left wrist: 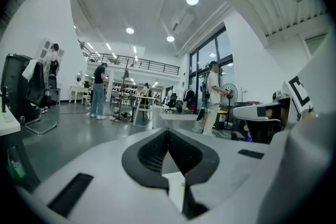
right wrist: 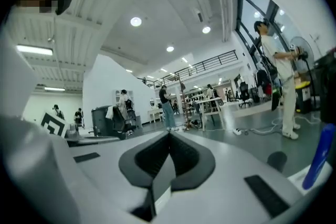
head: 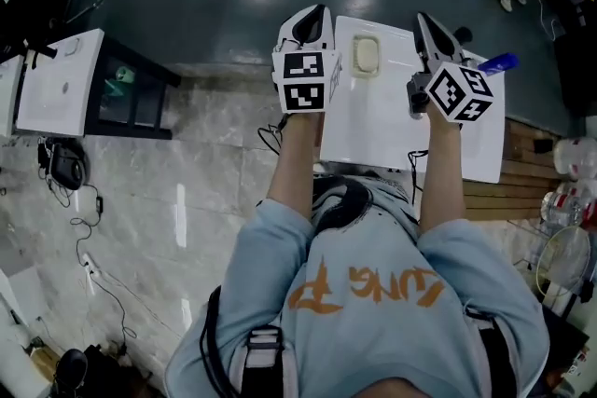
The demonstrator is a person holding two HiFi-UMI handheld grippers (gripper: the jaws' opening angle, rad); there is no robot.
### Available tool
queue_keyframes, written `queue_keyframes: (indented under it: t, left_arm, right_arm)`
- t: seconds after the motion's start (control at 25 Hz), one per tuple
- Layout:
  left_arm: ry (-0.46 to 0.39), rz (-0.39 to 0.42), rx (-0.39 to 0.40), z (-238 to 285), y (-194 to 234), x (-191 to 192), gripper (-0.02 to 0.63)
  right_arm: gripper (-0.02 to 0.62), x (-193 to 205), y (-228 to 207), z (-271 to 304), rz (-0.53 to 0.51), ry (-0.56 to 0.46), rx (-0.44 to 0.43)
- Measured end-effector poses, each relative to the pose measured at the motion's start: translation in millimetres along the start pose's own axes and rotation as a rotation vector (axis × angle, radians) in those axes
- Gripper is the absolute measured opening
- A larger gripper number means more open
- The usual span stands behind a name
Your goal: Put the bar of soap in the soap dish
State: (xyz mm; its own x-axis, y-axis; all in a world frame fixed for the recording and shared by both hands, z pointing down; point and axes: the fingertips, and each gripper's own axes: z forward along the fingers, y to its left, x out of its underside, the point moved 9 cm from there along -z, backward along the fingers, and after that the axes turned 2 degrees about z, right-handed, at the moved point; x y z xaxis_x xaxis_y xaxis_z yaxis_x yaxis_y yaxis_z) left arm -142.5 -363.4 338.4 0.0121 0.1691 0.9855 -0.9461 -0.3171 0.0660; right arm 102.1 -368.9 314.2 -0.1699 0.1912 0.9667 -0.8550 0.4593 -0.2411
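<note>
On the white table [head: 392, 130], a white soap dish [head: 365, 57] lies at the far side with a cream bar of soap [head: 365, 54] in it. Both grippers are held high over the table and point level into the hall. My left gripper [head: 312, 19] hangs left of the dish, and in the left gripper view its jaws [left wrist: 168, 131] meet at the tips with nothing between them. My right gripper [head: 434, 28] hangs right of the dish. Its jaws [right wrist: 169, 135] are shut and hold nothing.
A blue object [head: 497, 63] lies at the table's far right corner, also seen as the blue object [right wrist: 317, 157]. Wooden slats [head: 494, 191] adjoin the table's right side. A dark stand with a white top [head: 61, 79] is at the left. People stand around the hall.
</note>
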Motion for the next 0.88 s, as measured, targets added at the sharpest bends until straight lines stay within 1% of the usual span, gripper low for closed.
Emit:
queue_keyframes:
  t: [0.12, 0.2, 0.28, 0.44, 0.56, 0.88]
  left_arm:
    - [-0.045, 0.019, 0.022, 1.1, -10.3, -16.5, 0.023]
    - [-0.067, 0.036, 0.032, 3.1, -15.6, -23.9, 0.023]
    - [-0.081, 0.058, 0.038, 5.9, -16.4, -28.9, 0.023]
    - [-0.093, 0.076, 0.031, 6.9, -6.3, -31.3, 0.023]
    - [-0.089, 0.083, 0.032, 8.8, -8.6, -30.9, 0.023]
    - [-0.087, 0.092, 0.071, 20.0, -17.4, -31.8, 0.023]
  right_arm:
    - [0.028, -14.4, 3.3, -6.6, -0.133, -0.017, 0.027]
    - [0.028, -18.3, 5.7, -8.8, -0.243, -0.027, 0.057]
    - [0.028, -17.6, 7.8, -9.9, -0.31, -0.032, 0.091]
    - [0.028, -14.6, 7.5, -8.6, -0.31, -0.042, 0.11]
    - [0.028, -15.6, 4.2, -10.5, -0.308, -0.049, 0.118]
    - [0.029, -15.8, -2.8, -10.4, -0.318, -0.033, 0.138]
